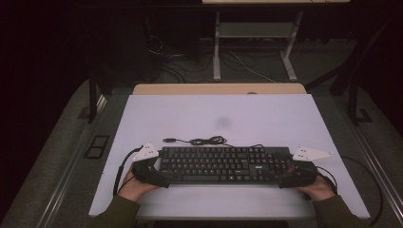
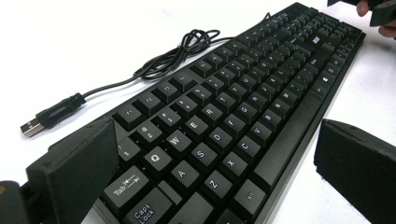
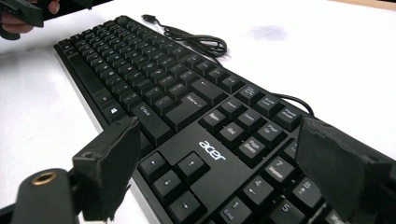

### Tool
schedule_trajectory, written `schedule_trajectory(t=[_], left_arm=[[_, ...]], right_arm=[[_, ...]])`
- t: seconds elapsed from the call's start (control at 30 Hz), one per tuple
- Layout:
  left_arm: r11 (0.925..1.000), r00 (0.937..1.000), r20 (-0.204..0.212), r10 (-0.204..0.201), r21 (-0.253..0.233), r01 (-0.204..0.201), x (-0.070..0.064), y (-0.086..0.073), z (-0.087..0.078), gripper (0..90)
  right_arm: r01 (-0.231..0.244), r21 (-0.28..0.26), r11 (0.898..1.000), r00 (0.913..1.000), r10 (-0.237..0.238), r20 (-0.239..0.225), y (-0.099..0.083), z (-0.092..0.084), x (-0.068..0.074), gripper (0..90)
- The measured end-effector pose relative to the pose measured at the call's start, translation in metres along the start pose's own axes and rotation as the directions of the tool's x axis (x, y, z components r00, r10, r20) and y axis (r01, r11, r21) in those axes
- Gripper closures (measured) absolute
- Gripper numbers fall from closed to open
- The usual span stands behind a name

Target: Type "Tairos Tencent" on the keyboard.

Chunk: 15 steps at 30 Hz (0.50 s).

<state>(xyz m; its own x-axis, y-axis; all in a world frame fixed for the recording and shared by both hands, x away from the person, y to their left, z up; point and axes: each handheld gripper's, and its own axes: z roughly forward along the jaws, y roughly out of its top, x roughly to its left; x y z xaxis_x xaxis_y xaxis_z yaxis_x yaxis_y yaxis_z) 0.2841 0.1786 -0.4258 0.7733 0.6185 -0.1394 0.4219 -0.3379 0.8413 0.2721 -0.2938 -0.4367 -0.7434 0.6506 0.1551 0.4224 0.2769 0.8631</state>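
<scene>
A black Acer keyboard [image 1: 223, 164] lies flat near the front of the white table top [image 1: 266, 114]. Its cable [image 1: 204, 140] is coiled just behind it and ends in a loose USB plug [image 2: 32, 126]. My left gripper [image 1: 162, 174] is at the keyboard's left end. Its jaws stand wide, one by the back corner and one off the front edge, with the keys [image 2: 224, 116] between them and my left gripper [image 2: 212, 149] not pressing. My right gripper [image 1: 284, 175] is at the right end, and my right gripper [image 3: 217, 140] straddles the arrow keys and number pad [image 3: 261, 182], jaws wide apart.
A faint dark smudge [image 1: 223, 122] marks the table's middle. A wooden strip [image 1: 218, 89] runs along the far edge. Beyond it stand a white desk frame [image 1: 256, 28] and loose floor cables [image 1: 247, 64]. Bare table lies behind the keyboard.
</scene>
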Motion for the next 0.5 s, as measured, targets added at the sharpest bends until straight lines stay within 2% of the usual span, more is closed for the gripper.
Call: schedule_trajectory(t=[0.5], left_arm=[[0.9999,1.0000,-0.001,0.007,0.015,-0.007,0.0019,-0.0014,0.0004,0.0]], right_arm=[[-0.003,-0.009,1.000,0.9999,0.003,0.010,-0.0042,-0.0063,-0.0042,14.1]])
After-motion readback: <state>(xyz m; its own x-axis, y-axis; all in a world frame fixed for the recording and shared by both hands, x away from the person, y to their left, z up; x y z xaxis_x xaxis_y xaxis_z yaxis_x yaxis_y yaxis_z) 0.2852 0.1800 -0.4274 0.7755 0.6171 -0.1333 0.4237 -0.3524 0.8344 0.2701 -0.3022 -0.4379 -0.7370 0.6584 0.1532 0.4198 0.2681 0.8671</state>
